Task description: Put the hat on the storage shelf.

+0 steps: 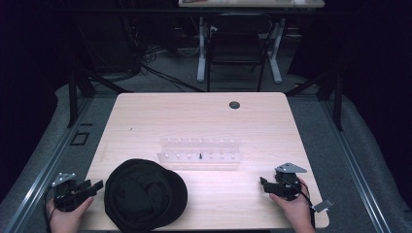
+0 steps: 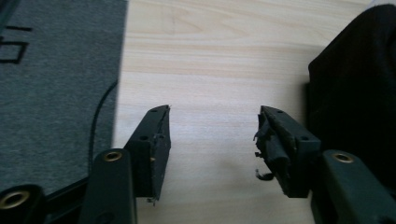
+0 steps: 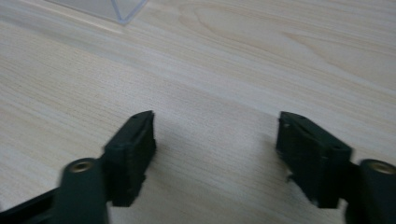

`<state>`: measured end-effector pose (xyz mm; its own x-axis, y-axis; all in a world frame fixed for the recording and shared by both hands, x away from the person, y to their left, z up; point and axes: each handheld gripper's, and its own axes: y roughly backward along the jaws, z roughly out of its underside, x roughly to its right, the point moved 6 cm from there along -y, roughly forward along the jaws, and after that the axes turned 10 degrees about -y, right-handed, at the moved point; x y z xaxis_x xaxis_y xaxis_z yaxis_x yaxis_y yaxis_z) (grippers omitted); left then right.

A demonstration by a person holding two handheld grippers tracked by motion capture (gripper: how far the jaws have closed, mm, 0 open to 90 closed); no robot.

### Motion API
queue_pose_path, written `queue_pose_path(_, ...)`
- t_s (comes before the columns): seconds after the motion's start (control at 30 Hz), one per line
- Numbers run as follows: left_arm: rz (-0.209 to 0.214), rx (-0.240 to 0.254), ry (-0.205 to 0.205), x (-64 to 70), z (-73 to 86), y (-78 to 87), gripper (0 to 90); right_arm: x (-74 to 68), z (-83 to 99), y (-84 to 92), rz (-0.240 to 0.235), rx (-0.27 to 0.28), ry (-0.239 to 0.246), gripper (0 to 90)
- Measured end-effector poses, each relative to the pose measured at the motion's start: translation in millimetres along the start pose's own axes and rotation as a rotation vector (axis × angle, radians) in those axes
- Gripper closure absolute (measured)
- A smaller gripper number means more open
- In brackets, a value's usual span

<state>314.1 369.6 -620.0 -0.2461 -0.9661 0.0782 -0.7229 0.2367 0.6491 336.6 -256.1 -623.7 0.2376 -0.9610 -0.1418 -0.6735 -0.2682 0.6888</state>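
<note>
A black cap [image 1: 145, 193] lies on the wooden table [image 1: 204, 116] near its front left. Behind it stands a clear plastic rack [image 1: 199, 151] with pegs, one dark small piece on it. My left gripper [image 1: 96, 185] rests at the table's left front corner, just left of the cap, jaws open with only bare wood between them [image 2: 212, 135]; the cap [image 2: 355, 93] shows at the right of the left gripper view. My right gripper [image 1: 263, 183] sits at the front right, open and empty [image 3: 215, 135], with the rack's corner [image 3: 122, 10] ahead of it.
A dark round grommet [image 1: 234, 105] sits in the tabletop near the back edge. Grey carpet [image 2: 51, 93] lies past the table's left edge. Behind the table stand a chair [image 1: 236, 53] and another desk's legs.
</note>
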Motion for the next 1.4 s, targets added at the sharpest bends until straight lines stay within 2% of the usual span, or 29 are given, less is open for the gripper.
queue_pose_path(0.1, 0.018, 0.012, 0.026, -0.2, -0.4, 7.8, 47.8, 0.2, -1.4, 4.1, 0.022, 0.014, 0.011, 41.6)
queue_pose_path(0.13, 0.016, 0.03, 0.015, 1.6, -1.2, 10.8, 48.8, -0.6, -3.1, 9.2, 0.056, 0.045, 0.024, 44.7)
queue_pose_path(0.17, 0.016, 0.03, 0.015, 1.6, -1.2, 10.8, 50.3, -1.3, -3.4, 10.6, 0.061, 0.053, 0.022, 46.1)
queue_pose_path(0.2, 0.01, 0.057, 0.009, 3.6, -3.1, 12.4, 50.3, -1.3, -3.4, 10.6, 0.061, 0.053, 0.022, 46.1)
queue_pose_path(0.27, 0.013, 0.071, -0.011, 5.4, -6.1, 15.8, 53.4, -2.2, -3.3, 13.8, 0.071, 0.063, 0.021, 49.7)
queue_pose_path(0.33, 0.012, 0.106, -0.02, 6.3, -10.6, 17.3, 55.0, -2.1, -2.9, 15.0, 0.081, 0.057, 0.01, 51.2)
queue_pose_path(0.37, 0.021, 0.118, -0.019, 7.2, -11.7, 17.6, 56.6, -3.3, -4.0, 15.0, 0.06, 0.052, -0.02, 52.9)
queue_pose_path(0.43, 0.02, 0.121, -0.035, 8.3, -12.7, 19.4, 57.0, -3.6, -4.3, 15.1, 0.048, 0.044, -0.032, 53.9)
queue_pose_path(0.5, 0.031, 0.107, -0.028, 10.9, -12.7, 20.9, 58.0, -5.9, -4.5, 16.6, 0.034, 0.034, -0.05, 56.7)
queue_pose_path(0.57, 0.03, 0.072, -0.036, 13.0, -12.1, 23.3, 57.6, -6.8, -4.3, 16.8, 0.035, 0.038, -0.052, 57.2)
queue_pose_path(0.67, 0.05, 0.042, -0.025, 16.3, -14.3, 24.5, 52.6, -8.8, -2.9, 18.6, 0.028, 0.043, -0.038, 57.1)
queue_pose_path(0.77, 0.07, 0.026, 0.01, 19.2, -19.4, 28.0, 51.5, -9.9, -2.7, 18.6, 0.029, 0.039, -0.034, 57.0)
queue_pose_path(0.87, 0.074, 0.009, 0.021, 19.6, -25.0, 30.1, 51.7, -9.4, -2.7, 18.8, 0.03, 0.037, -0.037, 57.0)
queue_pose_path(0.97, 0.128, -0.042, 0.029, 19.7, -28.7, 31.7, 56.4, -8.9, -2.9, 18.7, 0.018, 0.036, -0.043, 56.9)
queue_pose_path(1.23, 0.159, -0.138, 0.002, 22.3, -40.8, 34.6, 56.5, -8.1, -3.3, 18.5, 0.008, 0.036, -0.061, 57.0)
queue_pose_path(1.3, 0.17, -0.175, -0.01, 23.1, -42.4, 35.7, 56.9, -8.3, -3.1, 18.7, 0.008, 0.036, -0.065, 57.0)
queue_pose_path(1.4, 0.194, -0.217, -0.001, 24.7, -44.5, 36.7, 56.8, -8.0, -2.4, 18.6, 0.011, 0.027, -0.065, 56.9)
